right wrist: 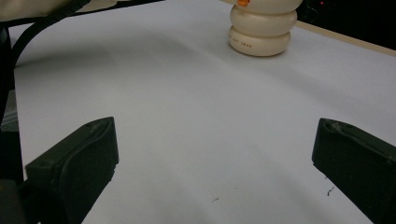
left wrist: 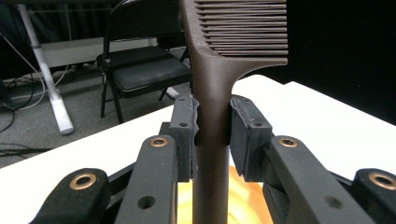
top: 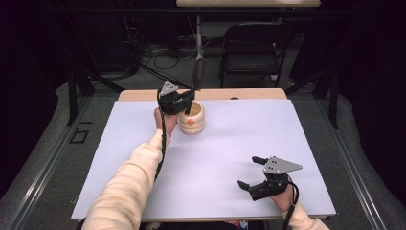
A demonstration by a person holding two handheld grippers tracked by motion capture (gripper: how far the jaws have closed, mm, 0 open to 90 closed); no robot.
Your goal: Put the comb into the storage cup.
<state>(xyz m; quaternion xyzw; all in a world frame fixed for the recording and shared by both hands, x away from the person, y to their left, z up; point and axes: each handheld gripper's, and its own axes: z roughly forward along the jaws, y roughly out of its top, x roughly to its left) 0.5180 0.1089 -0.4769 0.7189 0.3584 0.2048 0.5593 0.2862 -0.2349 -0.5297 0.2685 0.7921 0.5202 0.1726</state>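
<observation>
A dark brown comb [left wrist: 212, 79] stands upright, its handle clamped between the pads of my left gripper [left wrist: 212, 135]. In the high view the left gripper [top: 184, 100] hovers over a cream ribbed holder [top: 192, 120] with an orange mark, and the comb [top: 198, 72] rises above it, its lower end going down toward the holder's mouth. My right gripper [top: 252, 171] rests near the front right of the white table [top: 230, 143], its jaws wide apart with nothing between them. In the right gripper view the holder [right wrist: 261, 32] stands far off on the white surface.
A black folding chair [top: 251, 48] and cables on the floor lie beyond the table's far edge. A cream sleeve [top: 129, 187] reaches in from the bottom left. The wooden table edge [top: 249, 94] shows behind the white sheet.
</observation>
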